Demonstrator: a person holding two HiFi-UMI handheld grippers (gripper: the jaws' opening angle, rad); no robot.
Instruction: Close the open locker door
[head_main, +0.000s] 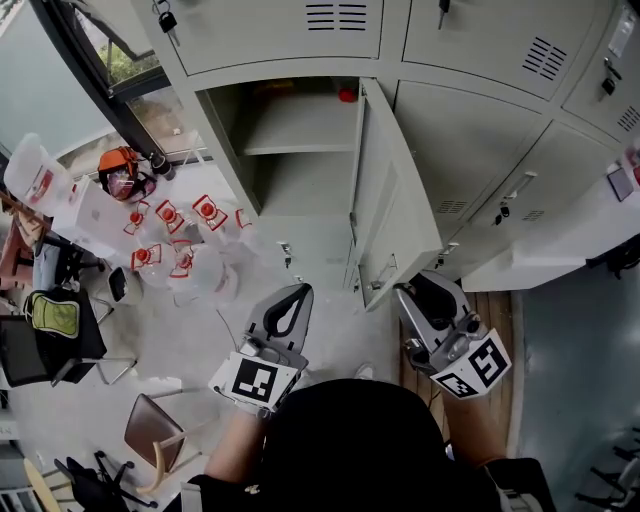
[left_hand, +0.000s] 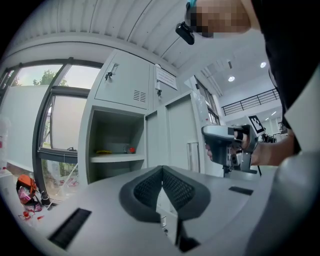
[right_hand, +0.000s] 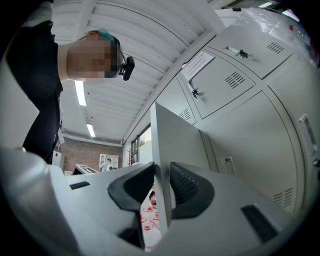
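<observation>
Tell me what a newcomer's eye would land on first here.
The open locker door stands out at the centre of the head view, baring the shelf behind it. The right gripper clamps the door's free edge between its jaws, while the left gripper hangs shut and empty beside it. At the head view's left, red-labelled clear containers lie scattered.

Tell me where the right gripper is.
Head view, lower right: the right gripper grips the free edge of the open locker door, right of the left gripper.

Window (head_main: 120, 60) at L, chairs (head_main: 150, 430) on pale floor (head_main: 190, 345).
</observation>
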